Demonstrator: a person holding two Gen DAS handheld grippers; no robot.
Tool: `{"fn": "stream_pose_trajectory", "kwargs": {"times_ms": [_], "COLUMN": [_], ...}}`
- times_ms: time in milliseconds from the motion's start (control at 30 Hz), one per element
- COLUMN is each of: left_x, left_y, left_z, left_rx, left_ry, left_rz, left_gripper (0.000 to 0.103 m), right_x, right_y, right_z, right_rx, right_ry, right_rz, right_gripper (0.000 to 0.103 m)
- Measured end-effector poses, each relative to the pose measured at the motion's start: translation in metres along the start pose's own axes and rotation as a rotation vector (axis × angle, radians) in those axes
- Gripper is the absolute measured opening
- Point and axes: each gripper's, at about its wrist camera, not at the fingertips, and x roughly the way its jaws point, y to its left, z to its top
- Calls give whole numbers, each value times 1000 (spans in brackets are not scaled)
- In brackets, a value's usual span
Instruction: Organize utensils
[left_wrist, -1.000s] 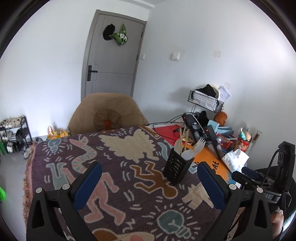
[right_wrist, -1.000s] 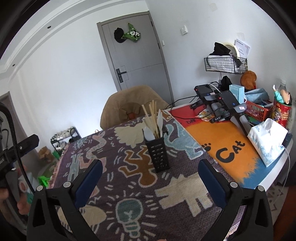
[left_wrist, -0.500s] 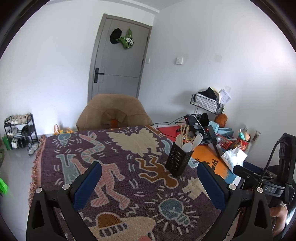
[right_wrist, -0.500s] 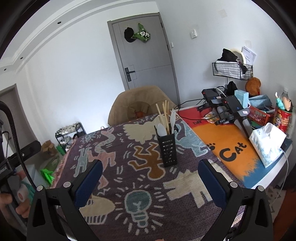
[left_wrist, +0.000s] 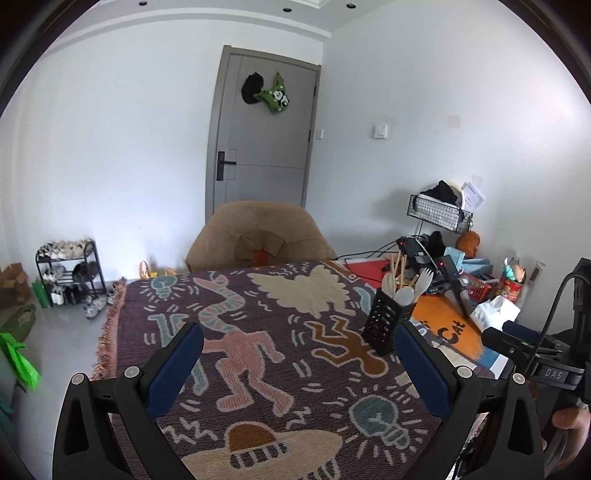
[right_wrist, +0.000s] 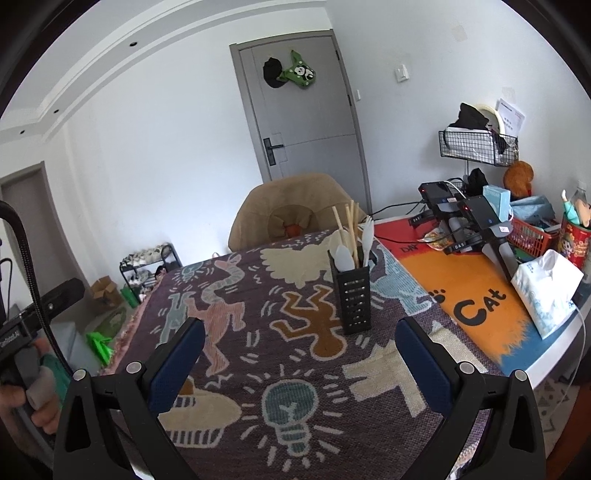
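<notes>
Black perforated plastic utensil holder (right_wrist: 354, 297) stands upright on purple patterned woven cloth (right_wrist: 258, 354), holding white plastic spoons (right_wrist: 342, 254), a white fork (right_wrist: 367, 234) and wooden chopsticks (right_wrist: 351, 225). Left gripper (left_wrist: 298, 356) hovers near the holder, blue-padded fingers (left_wrist: 173, 365) wide apart, empty. Right gripper (right_wrist: 300, 356) likewise near the holder, fingers apart, empty. Orange mat (right_wrist: 476, 295) lies right of the holder; tan cushioned chair (right_wrist: 291, 206) behind it.

Grey door (left_wrist: 263, 133), tan chair (left_wrist: 258, 238), orange mat (right_wrist: 469, 291), tissues (right_wrist: 546, 291).
</notes>
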Motion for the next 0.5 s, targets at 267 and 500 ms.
{"fn": "stream_pose_trajectory", "kwargs": {"times_ms": [267,500], "left_x": [-1,-2], "left_y": [3,3], "left_z": [-5,-6], "left_rx": [-1,-1], "left_ry": [7,4], "left_rz": [11,32], "left_gripper": [103,102], "right_x": [3,3], "right_y": [5,4], "right_z": [-3,-3], "right_rx": [-8,-5], "right_ry": [2,0], "right_rz": [3,1], "right_gripper": [103,103]}}
